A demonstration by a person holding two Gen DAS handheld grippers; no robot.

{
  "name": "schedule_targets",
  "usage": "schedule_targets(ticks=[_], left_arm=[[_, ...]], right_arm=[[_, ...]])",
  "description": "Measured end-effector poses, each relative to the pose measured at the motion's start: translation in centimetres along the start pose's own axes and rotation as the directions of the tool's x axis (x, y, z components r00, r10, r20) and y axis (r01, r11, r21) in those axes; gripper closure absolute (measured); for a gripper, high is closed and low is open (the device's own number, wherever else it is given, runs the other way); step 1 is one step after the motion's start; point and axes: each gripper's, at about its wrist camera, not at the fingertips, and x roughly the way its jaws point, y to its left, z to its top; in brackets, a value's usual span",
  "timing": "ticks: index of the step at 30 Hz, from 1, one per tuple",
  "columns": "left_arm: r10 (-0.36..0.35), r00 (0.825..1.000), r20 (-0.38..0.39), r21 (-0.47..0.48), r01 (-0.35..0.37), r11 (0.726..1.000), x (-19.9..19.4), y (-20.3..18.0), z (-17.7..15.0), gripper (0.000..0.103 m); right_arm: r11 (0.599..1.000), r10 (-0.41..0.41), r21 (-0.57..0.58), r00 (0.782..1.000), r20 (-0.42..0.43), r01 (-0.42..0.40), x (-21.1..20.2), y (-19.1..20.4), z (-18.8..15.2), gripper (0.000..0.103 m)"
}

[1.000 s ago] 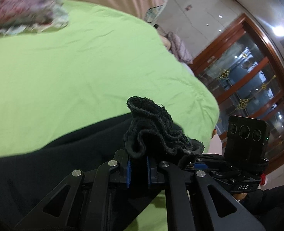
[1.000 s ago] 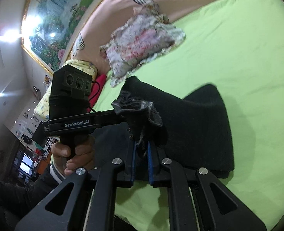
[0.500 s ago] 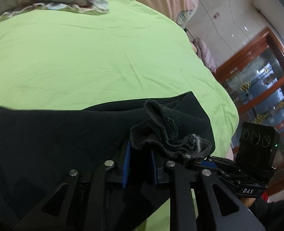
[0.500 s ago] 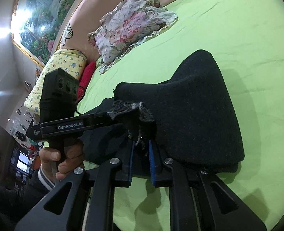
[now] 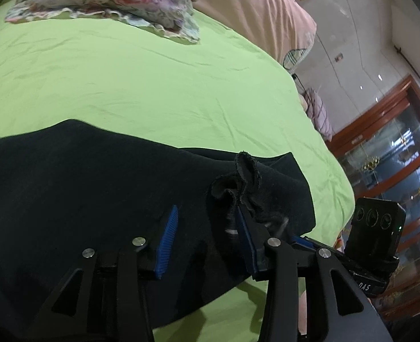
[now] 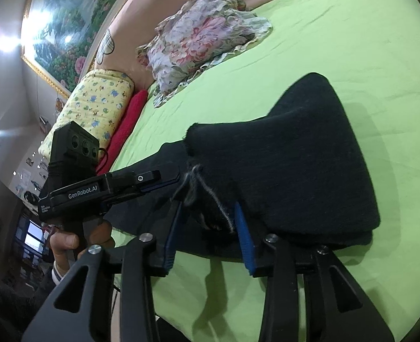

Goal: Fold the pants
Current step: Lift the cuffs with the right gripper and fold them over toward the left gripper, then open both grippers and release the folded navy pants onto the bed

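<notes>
On the left of the bed, beyond the person's hand (image 6: 76, 239), a yellow bolster (image 6: 96, 105) and a red cushion (image 6: 127, 119) lie near a floral pillow (image 6: 198, 37). The black pants (image 6: 295, 154) lie doubled over on the green bedsheet (image 5: 141, 85), near its front edge. The left claw (image 5: 207, 236) has just been opening; its blue pads now stand apart, a frayed cuff (image 5: 244, 176) slumped against one pad but no longer pinched. The right claw (image 6: 207, 233) has likewise just been opening, with a ragged hem (image 6: 201, 196) loose between its parted pads. The step in hand looks to be the release after laying one fold over. Next would likely call for drawing both claws back clear of the cloth without dragging it, then taking hold of one end of the folded pants for a further fold. At far right stands a wooden glass-fronted cabinet (image 5: 403, 154).
</notes>
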Motion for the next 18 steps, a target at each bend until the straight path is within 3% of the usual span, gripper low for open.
schedule_targets(ticks=[2, 18], left_arm=[[0.01, 1.0, 0.022, -0.017, -0.009, 1.0, -0.7, 0.3, -0.2, 0.05], [0.066, 0.986, 0.15, -0.152, -0.043, 0.987, -7.3, 3.1, -3.0, 0.044]], right_arm=[[1.0, 0.006, -0.007, 1.0, -0.006, -0.006, 0.0, 0.4, 0.0, 0.064], [0.998, 0.043, -0.049, 0.999, -0.033, -0.045, 0.9, 3.1, 0.2, 0.063]])
